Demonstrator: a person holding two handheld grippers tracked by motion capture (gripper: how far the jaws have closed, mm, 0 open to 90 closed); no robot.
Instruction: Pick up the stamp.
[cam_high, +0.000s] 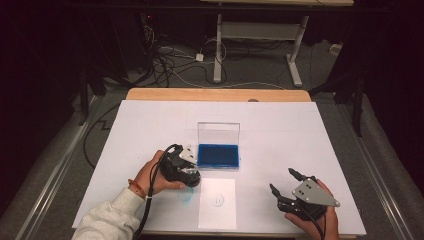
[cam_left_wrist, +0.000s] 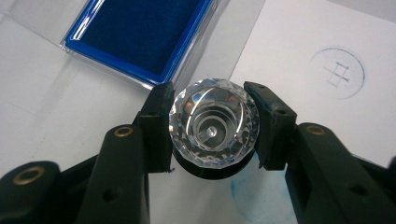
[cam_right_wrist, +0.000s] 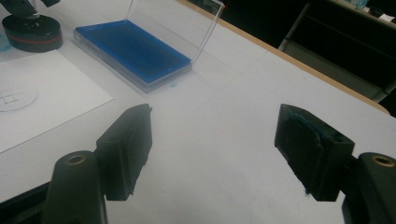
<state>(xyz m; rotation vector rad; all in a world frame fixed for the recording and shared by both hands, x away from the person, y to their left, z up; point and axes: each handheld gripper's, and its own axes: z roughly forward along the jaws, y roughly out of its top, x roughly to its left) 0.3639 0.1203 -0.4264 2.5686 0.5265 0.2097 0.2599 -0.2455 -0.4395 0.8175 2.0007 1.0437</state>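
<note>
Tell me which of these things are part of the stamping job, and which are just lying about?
In use:
- crystal-topped stamp, clamped in the left hand-held gripper
- blue ink pad, lid open
- paper sheet with a drawn circle

Lying about:
- right hand-held gripper, open, holding nothing
- cables on the floor

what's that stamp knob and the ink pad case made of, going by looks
The stamp knob looks like clear faceted acrylic or glass: it glints and shows rings inside. Its base seems matte black plastic with a red band. The ink pad case looks like clear glossy plastic, since the table shows through the lid; the pad looks like blue felt.
</note>
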